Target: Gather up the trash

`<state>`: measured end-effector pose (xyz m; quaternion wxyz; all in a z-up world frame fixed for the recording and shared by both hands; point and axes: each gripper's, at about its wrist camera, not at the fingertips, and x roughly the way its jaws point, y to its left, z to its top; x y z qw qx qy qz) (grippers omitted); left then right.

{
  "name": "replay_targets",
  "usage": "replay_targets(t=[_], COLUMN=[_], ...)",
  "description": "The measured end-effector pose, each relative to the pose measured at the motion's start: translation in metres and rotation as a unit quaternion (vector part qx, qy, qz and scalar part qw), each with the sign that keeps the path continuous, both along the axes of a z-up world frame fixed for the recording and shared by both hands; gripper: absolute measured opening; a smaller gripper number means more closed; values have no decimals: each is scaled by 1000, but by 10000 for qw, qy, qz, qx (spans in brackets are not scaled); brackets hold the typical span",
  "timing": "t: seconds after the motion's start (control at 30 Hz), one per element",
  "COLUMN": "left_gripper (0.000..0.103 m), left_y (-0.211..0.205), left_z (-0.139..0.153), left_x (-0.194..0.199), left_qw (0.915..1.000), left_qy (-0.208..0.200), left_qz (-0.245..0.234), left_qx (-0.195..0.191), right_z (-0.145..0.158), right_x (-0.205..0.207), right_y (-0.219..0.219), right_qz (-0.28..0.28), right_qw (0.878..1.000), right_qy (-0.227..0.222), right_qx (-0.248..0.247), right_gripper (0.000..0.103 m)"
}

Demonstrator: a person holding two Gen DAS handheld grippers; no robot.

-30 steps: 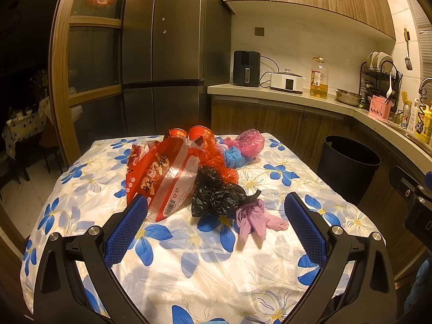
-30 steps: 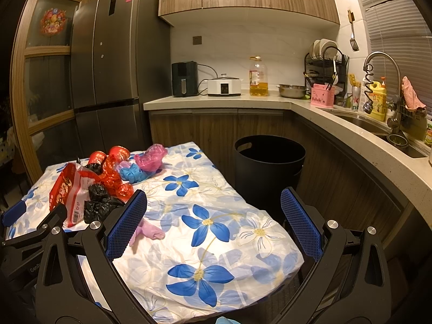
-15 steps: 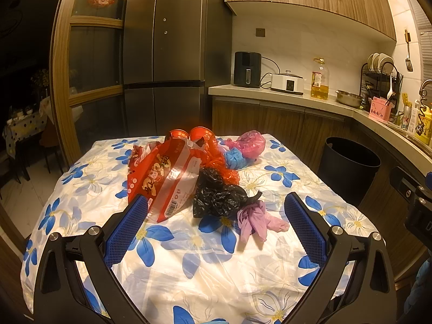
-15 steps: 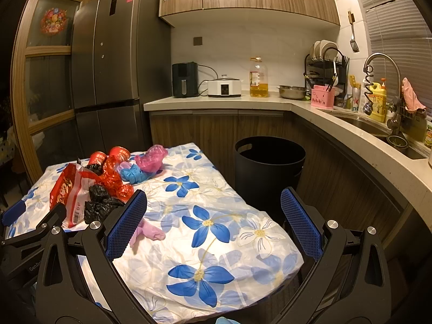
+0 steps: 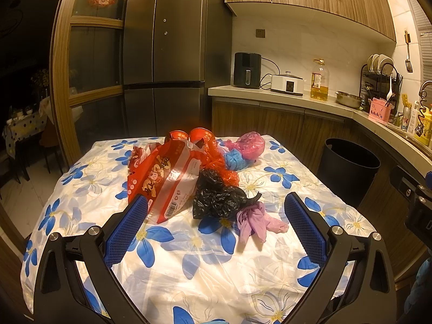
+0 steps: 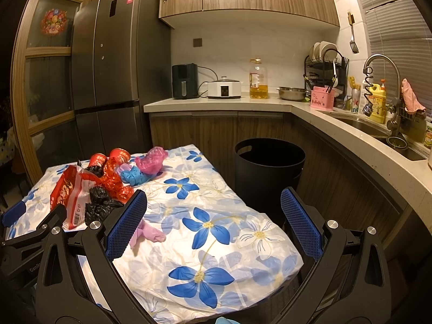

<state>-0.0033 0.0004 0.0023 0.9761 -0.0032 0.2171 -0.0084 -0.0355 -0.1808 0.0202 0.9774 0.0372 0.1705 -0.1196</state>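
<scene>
Crumpled plastic trash lies heaped mid-worktop on the glossy blue-flowered cloth (image 5: pixel 210 259): a red-and-white snack bag (image 5: pixel 164 181), a black crinkled bag (image 5: pixel 216 197), a limp lilac glove (image 5: pixel 253 224), a blue glove (image 5: pixel 235 160) and a pink bag (image 5: pixel 251 144). The left hand-held gripper (image 5: pixel 216 226) hovers spread before the heap, holding nothing. The right hand-held gripper (image 6: pixel 213 224) is likewise spread and empty. Only its view looks into the round black bin (image 6: pixel 270 167) beside the worktop, whose inside is dark.
</scene>
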Motion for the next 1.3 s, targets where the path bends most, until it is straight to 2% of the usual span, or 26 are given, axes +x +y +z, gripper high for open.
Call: replay_targets(t=[1.3], left_gripper=[98], left_y=[3], left_z=[2], left_x=[6], left_qw=[10000], left_qy=[-72], left_qz=[48], left_qx=[-26], right_z=[-2], right_x=[9], right_y=[0], right_qz=[78], right_qw=[10000], right_qy=[21], right_qx=[7], right_gripper=[98])
